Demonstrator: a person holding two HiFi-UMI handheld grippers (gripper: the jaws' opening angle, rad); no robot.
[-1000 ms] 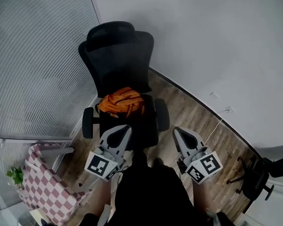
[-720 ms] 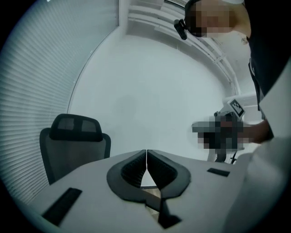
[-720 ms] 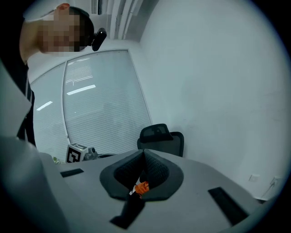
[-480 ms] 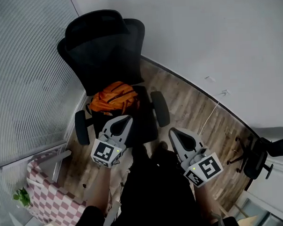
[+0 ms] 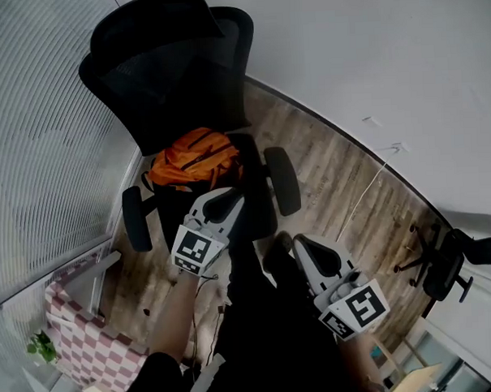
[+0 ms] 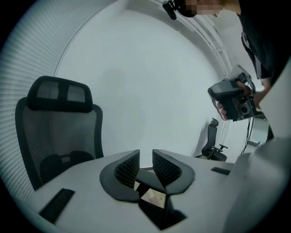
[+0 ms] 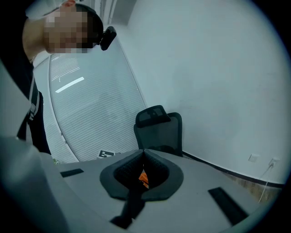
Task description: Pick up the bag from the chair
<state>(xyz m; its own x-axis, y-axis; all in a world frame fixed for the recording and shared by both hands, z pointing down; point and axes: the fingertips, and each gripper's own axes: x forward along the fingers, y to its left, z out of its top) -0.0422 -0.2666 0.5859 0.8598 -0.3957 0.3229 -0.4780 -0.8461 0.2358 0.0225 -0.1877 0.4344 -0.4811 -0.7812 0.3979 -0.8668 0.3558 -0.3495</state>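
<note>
An orange bag (image 5: 197, 157) lies on the seat of a black mesh office chair (image 5: 171, 68). My left gripper (image 5: 228, 197) hovers over the seat's front edge, just short of the bag. Its jaws have just been opening and stand slightly apart with nothing between them (image 6: 145, 155). My right gripper (image 5: 299, 242) is lower and to the right, beside the chair's armrest, with its tips touching (image 7: 143, 154). Between the right gripper's shut fingers a sliver of the orange bag (image 7: 142, 177) shows, with the chair (image 7: 159, 129) behind.
Ribbed blinds (image 5: 41, 159) stand left of the chair and a white wall (image 5: 385, 55) behind it. A pink checkered seat (image 5: 81, 336) and a small plant (image 5: 42, 346) are at lower left. A second black chair (image 5: 444, 272) is at right; a white cable (image 5: 367, 198) crosses the wooden floor.
My left gripper has moved forward over the seat's front, closer to the orange bag. The right gripper has sunk and trails behind it. The chair sits higher in the head view.
</note>
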